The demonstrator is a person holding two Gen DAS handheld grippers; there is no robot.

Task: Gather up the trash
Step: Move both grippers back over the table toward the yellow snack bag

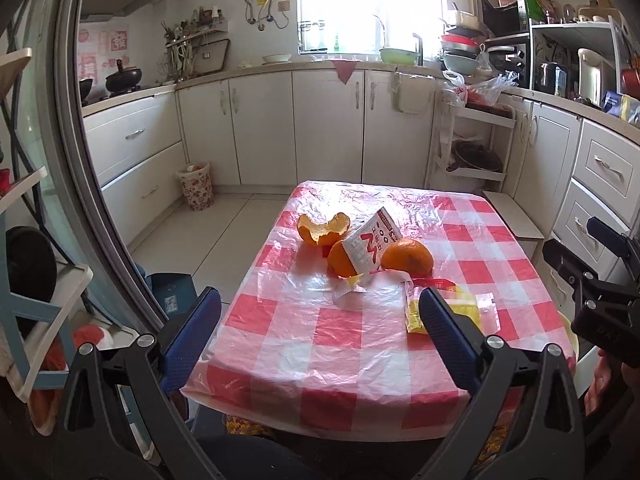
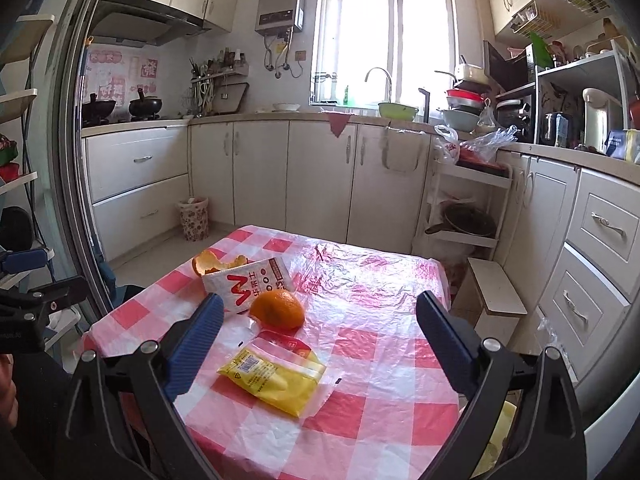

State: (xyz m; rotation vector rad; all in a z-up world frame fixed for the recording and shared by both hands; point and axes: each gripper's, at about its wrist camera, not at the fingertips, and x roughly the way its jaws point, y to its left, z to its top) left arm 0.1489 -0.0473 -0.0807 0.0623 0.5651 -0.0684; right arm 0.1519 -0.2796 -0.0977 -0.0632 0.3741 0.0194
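Both claws spread wide, nothing between the jaws: left gripper, right gripper, each hovering at the near edge of the table. Trash sits mid-table: yellow wrapper nearest, just ahead of the right gripper and between its fingers' line, long axis slanting from near-left to far-right. Behind it lie a clear wrapper, orange peels and a white carton. From the left view the yellow wrapper is half hidden behind the right finger. Right hand looks nearer, so probably the first pick. Floral bin stands on the floor, well apart, far left.
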